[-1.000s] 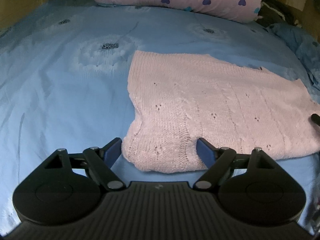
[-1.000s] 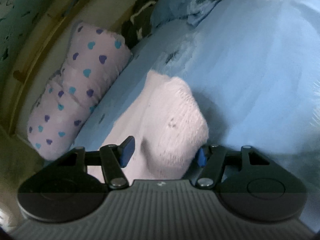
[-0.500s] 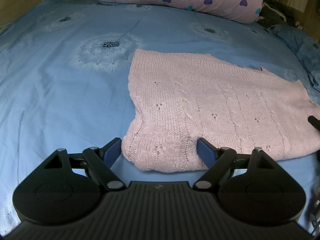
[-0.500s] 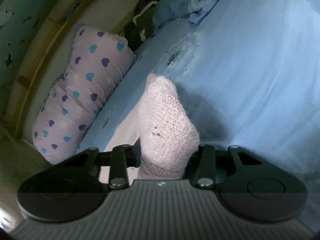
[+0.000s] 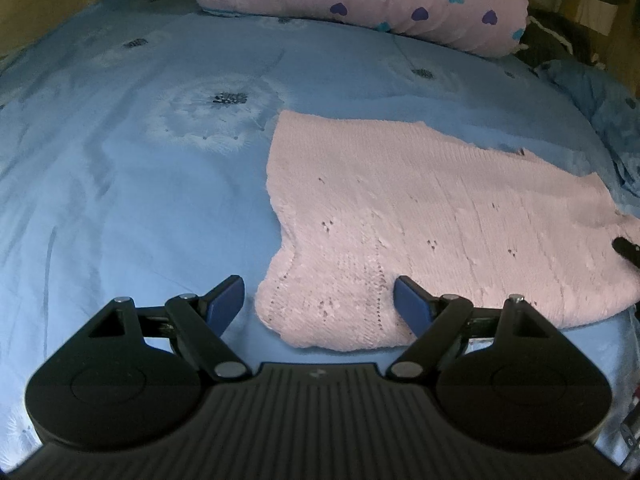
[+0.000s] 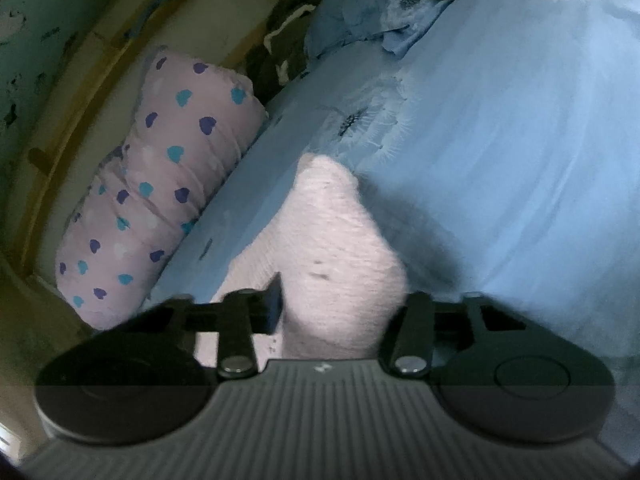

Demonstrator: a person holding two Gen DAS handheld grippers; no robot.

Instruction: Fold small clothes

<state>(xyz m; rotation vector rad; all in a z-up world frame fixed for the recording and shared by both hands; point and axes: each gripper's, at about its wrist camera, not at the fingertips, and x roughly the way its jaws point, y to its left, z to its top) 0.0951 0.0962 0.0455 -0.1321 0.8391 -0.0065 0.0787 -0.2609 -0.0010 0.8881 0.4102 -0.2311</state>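
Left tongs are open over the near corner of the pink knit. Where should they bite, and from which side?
Grip the rounded near-left corner of the pink knit, where it bulges between the open left tongs. Come in low from the near edge, along the blue bedsheet: that hem lies free and doubled there. The right tongs already pinch their own corner.

Dim, cool ambient light is covering both views. Fisheye distortion is bending the frame edges. The right wrist view is showing motion blur, and the pink knitted garment [image 6: 336, 248] is casting a dark shadow to its right on the light blue bedsheet [image 6: 520, 140].
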